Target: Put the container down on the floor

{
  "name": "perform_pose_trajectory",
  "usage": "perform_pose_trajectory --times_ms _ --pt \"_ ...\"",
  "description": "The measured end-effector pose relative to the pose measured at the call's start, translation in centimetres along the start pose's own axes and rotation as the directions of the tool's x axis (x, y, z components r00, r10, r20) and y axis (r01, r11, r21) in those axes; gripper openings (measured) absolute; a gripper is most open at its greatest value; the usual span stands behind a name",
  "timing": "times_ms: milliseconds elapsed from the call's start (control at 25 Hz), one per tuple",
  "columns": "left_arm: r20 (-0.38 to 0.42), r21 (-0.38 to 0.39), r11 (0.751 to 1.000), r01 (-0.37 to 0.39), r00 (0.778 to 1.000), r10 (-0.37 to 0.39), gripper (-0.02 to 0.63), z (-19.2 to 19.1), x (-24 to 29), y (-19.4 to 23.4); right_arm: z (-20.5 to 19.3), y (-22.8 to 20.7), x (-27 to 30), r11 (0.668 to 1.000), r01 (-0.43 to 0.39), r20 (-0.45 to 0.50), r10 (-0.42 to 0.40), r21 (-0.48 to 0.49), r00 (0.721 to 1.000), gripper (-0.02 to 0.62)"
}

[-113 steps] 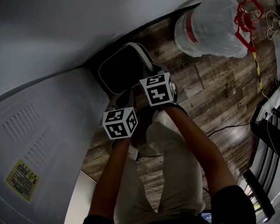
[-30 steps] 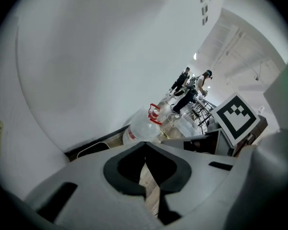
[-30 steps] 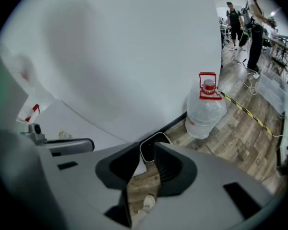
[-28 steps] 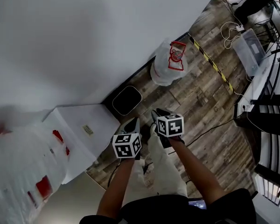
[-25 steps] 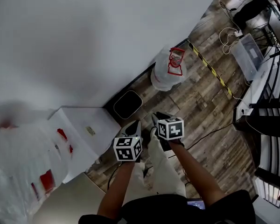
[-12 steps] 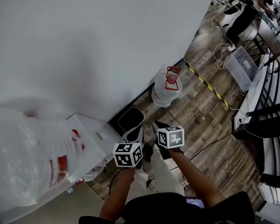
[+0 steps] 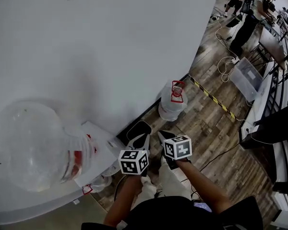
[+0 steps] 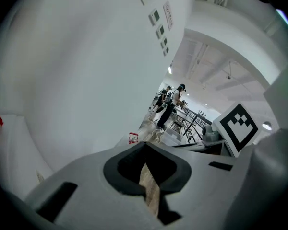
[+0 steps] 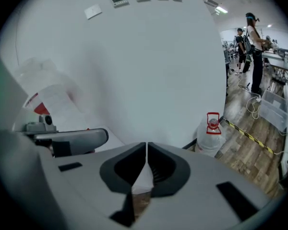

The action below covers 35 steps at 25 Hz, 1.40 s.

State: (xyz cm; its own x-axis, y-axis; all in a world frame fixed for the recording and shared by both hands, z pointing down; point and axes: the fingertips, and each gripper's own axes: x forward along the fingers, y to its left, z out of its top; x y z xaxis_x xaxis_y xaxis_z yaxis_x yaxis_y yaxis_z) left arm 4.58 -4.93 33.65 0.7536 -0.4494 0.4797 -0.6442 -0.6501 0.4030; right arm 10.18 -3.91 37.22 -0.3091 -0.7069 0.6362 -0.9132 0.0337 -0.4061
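The container [image 7: 138, 128], a black bin with a pale rim, stands on the wood floor against the white wall. Both grippers hang well above it, with nothing between their fingers. My left gripper [image 7: 142, 139] points down toward the bin's near side, and its jaws [image 8: 145, 144] meet at the tips. My right gripper [image 7: 164, 135] is beside it on the right. Its jaws have just been closing and now touch [image 9: 146, 145], holding nothing. The bin is hidden in both gripper views.
A clear water jug with a red handle [image 7: 173, 102] stands on the floor beyond the bin. A second jug [image 7: 38, 147] sits on a white dispenser [image 7: 98, 150] at left. Yellow-black tape [image 7: 211, 97], cables, a clear box [image 7: 247, 78], black racks and people lie to the right.
Both grippers and the head camera have risen away from the floor, so the bin looks smaller. The jug on the dispenser has swung into view at left. The bin has stayed put.
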Motion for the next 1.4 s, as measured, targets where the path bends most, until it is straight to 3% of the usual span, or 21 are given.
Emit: perform_pose_trajectory --times_ms 200,640,920,1400 --pt "0.041 0.077 0.997 0.005 0.999 -0.008 0.017 2.6 -2.2 -1.2 2.3 1.9 -1.9 1.000 -0.024 0.064 0.024 0.006 0.998 0.037" --pt "0.174 0.131 0.991 0.034 0.983 -0.057 0.017 7.3 -8.6 -2.8 7.7 7.6 -6.6 0.997 -0.038 0.279 0.054 -0.061 0.959 0.037" --pt "0.250 0.116 0.993 0.022 0.967 -0.051 0.017 8.6 -12.6 -1.6 8.3 10.6 -8.1 0.995 -0.021 0.314 0.052 -0.101 0.948 0.037" --pt "0.349 0.164 0.986 0.024 0.934 -0.081 0.017 10.7 -17.5 -2.9 8.0 13.7 -11.3 0.989 0.005 0.385 0.051 -0.145 0.922 0.037"
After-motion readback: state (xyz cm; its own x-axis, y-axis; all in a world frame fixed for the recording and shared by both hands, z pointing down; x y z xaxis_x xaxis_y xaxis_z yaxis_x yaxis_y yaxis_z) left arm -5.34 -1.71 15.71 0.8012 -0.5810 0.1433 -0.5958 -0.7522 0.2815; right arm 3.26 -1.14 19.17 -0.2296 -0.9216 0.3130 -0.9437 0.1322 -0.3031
